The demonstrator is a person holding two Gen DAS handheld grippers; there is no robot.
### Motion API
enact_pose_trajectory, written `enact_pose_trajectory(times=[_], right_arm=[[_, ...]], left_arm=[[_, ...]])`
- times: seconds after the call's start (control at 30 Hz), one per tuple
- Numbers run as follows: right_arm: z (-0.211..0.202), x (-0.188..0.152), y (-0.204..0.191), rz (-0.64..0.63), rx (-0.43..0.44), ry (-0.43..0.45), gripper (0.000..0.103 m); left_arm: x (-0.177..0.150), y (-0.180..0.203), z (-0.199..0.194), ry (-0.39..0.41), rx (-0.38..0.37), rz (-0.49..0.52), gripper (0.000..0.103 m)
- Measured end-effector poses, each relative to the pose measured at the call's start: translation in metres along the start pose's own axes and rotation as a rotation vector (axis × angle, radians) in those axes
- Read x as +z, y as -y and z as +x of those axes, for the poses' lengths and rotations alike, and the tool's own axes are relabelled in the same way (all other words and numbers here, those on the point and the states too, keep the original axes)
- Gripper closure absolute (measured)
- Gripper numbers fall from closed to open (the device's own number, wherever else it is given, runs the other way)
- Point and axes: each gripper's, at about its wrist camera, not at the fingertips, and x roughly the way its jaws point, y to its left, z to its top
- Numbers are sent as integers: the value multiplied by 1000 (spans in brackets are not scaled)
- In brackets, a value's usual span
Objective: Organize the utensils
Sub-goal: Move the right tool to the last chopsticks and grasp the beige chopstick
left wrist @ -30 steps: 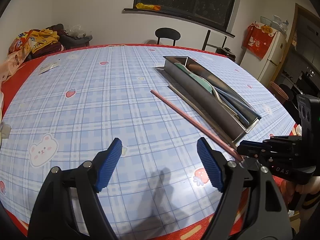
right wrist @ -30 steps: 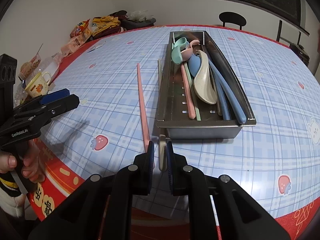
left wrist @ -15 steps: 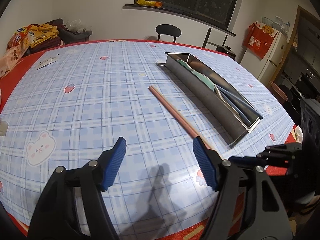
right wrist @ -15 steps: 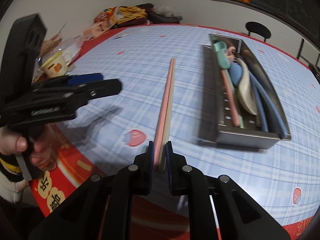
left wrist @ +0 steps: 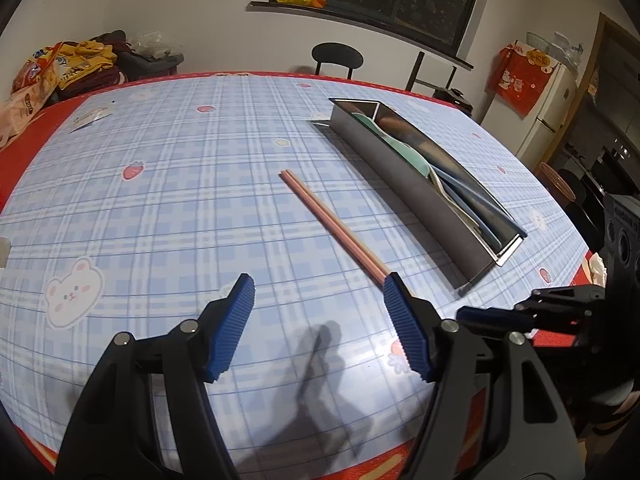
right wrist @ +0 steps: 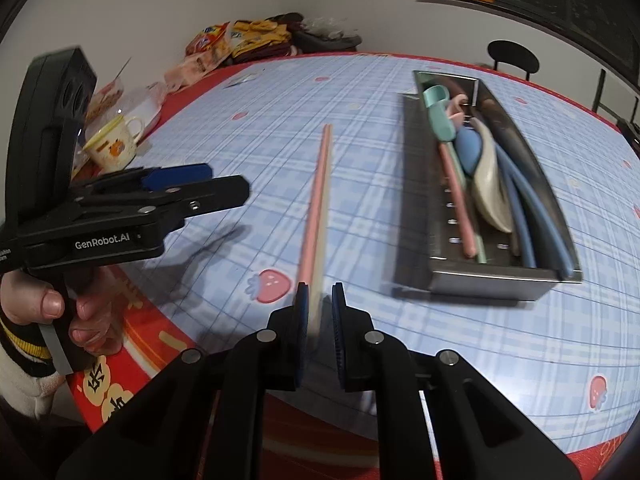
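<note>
A pink and a cream chopstick (right wrist: 318, 196) lie side by side, pointing away across the plaid tablecloth; my right gripper (right wrist: 320, 312) is shut on their near ends. From the left wrist view the same chopsticks (left wrist: 332, 224) run toward the right gripper (left wrist: 480, 314) at the lower right. The left gripper (left wrist: 318, 316) hovers open above the cloth with nothing between its blue pads (left wrist: 232, 328); it also shows at the left (right wrist: 176, 184), held by a hand. A long steel utensil tray (right wrist: 492, 280) right of the chopsticks holds several spoons and chopsticks (right wrist: 480, 168).
A cup (right wrist: 116, 146) and snack bags (right wrist: 208, 52) crowd the table's far left edge. A black chair (left wrist: 336, 56) stands behind the table and a fridge (left wrist: 548, 116) at the right. The red table border (right wrist: 132, 360) runs just under both grippers.
The right gripper swung the chopsticks away from the tray's near end toward the left; pink and cream now lie together. The left gripper's jaws narrowed a little.
</note>
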Motion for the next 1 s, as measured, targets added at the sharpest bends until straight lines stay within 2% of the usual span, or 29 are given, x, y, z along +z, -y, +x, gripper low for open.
enact_pose_trajectory(times=[0.2, 0.4, 0.5, 0.67, 0.83, 1.0], right_arm=[[5, 2, 4, 12, -35, 2, 91], [13, 4, -10, -57, -78, -13, 91], [13, 5, -6, -46, -86, -14, 96], [3, -1, 19, 52, -41, -13, 96], [-3, -8, 26, 71, -53, -4, 96], [-4, -12, 27, 72, -51, 19, 96]], left_arm=[[-1, -1, 1, -4, 3, -3, 36], [-1, 0, 4, -10, -10, -6, 37], [-1, 3, 6, -20, -14, 1, 38], [3, 5, 13, -36, -12, 11, 38], [11, 19, 26, -66, -27, 51, 48], [18, 30, 42, -106, -18, 71, 49]])
